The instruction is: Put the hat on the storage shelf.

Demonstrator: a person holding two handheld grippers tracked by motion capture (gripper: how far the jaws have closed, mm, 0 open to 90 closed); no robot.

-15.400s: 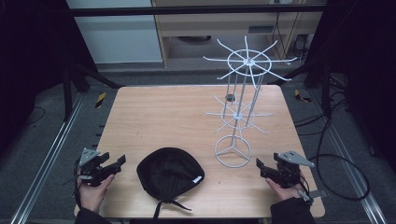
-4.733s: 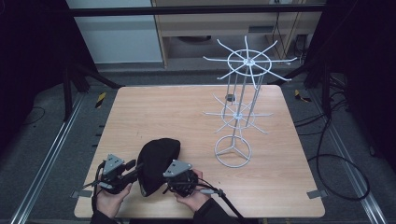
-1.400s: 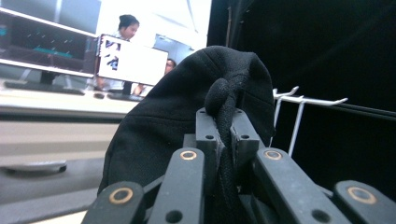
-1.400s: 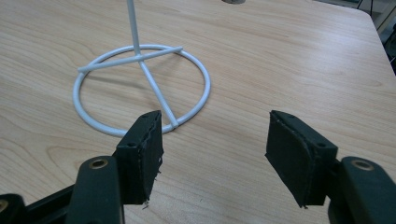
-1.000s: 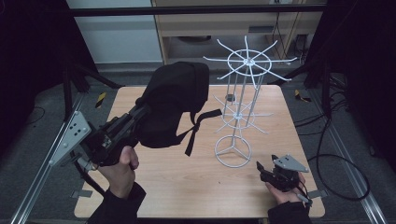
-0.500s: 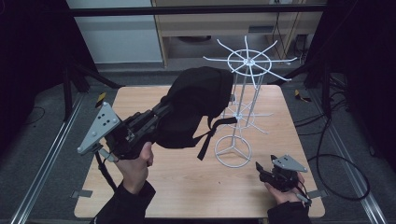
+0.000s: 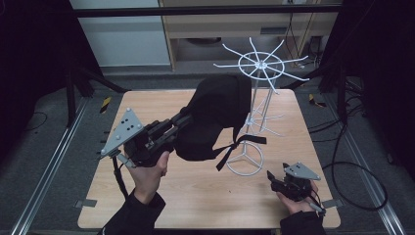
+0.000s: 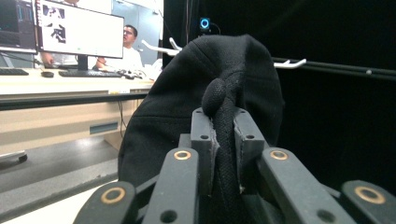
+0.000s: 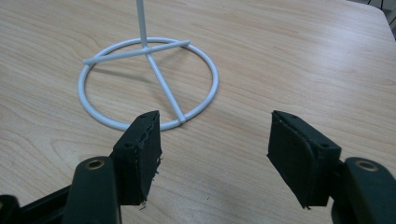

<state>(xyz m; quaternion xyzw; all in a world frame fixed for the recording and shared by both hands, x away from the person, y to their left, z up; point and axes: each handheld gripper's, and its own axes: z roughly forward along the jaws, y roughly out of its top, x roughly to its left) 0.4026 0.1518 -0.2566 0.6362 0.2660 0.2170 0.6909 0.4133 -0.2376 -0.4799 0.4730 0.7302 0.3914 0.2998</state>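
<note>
The left gripper (image 8: 219,140) is clamped on the black cap (image 7: 215,115), which could be dropped if the white rack (image 7: 262,66) is bumped.

Dim room, evenly lit table, sharp frames.

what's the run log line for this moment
left gripper: shut on cap | cap: lifted beside rack | right gripper: open, idle on table
</note>
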